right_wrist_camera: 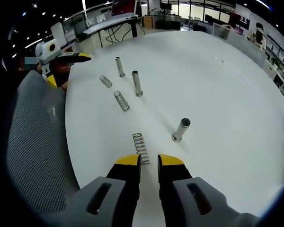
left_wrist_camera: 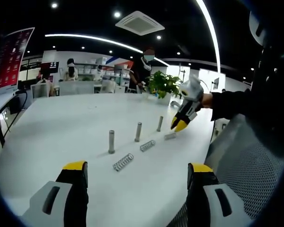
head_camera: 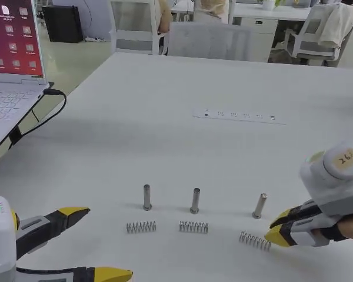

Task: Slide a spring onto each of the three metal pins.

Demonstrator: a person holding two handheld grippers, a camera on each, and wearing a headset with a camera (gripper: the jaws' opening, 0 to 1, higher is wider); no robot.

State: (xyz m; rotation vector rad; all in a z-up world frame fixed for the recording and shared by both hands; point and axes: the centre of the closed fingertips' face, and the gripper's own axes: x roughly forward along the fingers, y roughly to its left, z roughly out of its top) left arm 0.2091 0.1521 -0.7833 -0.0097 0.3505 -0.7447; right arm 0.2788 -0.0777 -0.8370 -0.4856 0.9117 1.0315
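Surface (head_camera: 223, 88): white, wide, mostly bare. Chairs (head_camera: 135, 26) stand at its far edge. Laptop (head_camera: 6, 70) is open at the far left of the head view, screen lit, with a black cable (head_camera: 47, 117) plugged into its side. Left gripper (head_camera: 106, 242) is low at the near left corner, jaws wide apart and holding nothing; its own view (left_wrist_camera: 137, 166) looks across the surface at the pins and springs, well short of them. Right gripper (head_camera: 275, 231) comes in from the right, its yellow tips down at the surface; in its own view (right_wrist_camera: 150, 160) the jaws stand a narrow gap apart, not clamped on anything. Power strip (head_camera: 238, 115), white, lies flat farther back, well apart from the work. Three metal pins stand on end in a row across the head view: left pin (head_camera: 147, 197), middle pin (head_camera: 195, 200), right pin (head_camera: 260, 205), all bare. Three springs lie flat on the surface, one just in front of each pin: left spring (head_camera: 141, 227), middle spring (head_camera: 193, 227), right spring (head_camera: 255, 240). The right spring's end lies at the mouth of the right gripper's jaws; contact cannot be told.
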